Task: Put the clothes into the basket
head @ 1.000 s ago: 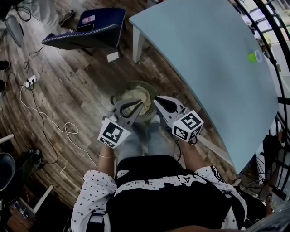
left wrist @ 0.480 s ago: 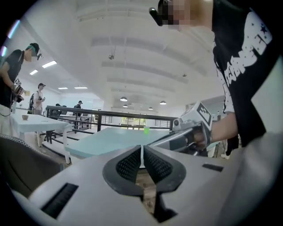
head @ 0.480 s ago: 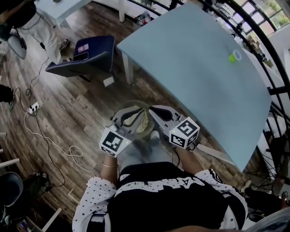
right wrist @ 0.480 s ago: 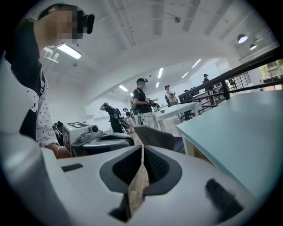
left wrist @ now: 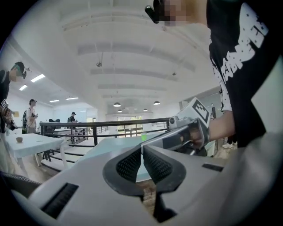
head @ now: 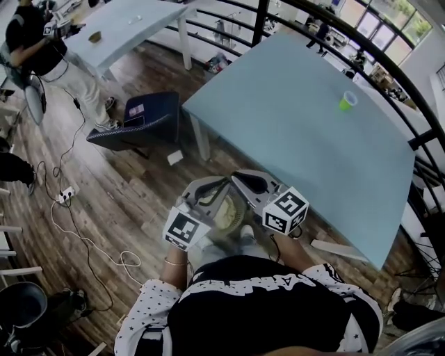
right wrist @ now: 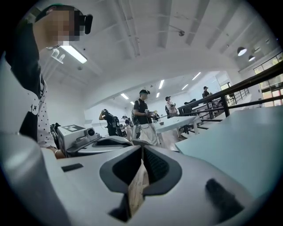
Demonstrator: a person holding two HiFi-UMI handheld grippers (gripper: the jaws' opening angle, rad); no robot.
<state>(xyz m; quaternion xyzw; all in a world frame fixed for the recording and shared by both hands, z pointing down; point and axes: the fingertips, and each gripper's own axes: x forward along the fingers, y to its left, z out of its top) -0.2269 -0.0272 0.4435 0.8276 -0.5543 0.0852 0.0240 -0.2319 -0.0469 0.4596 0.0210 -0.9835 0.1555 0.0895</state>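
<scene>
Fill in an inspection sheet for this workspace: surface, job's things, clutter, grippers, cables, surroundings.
Surface: light blue table, one green cup on it.
Job's things: round basket below the grippers, pale contents; clothes not made out.
Clutter: navy chair on the wooden floor.
Grippers: left gripper shut; right gripper shut on a beige strip.
Cables: white cable and power strip on the floor.
Surroundings: black railing, second table, person standing.

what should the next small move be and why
Likely swing the basket over the table and lower it there: the right gripper is shut on a beige edge, seemingly the basket's rim, and the basket is right beside the table's near edge.
</scene>
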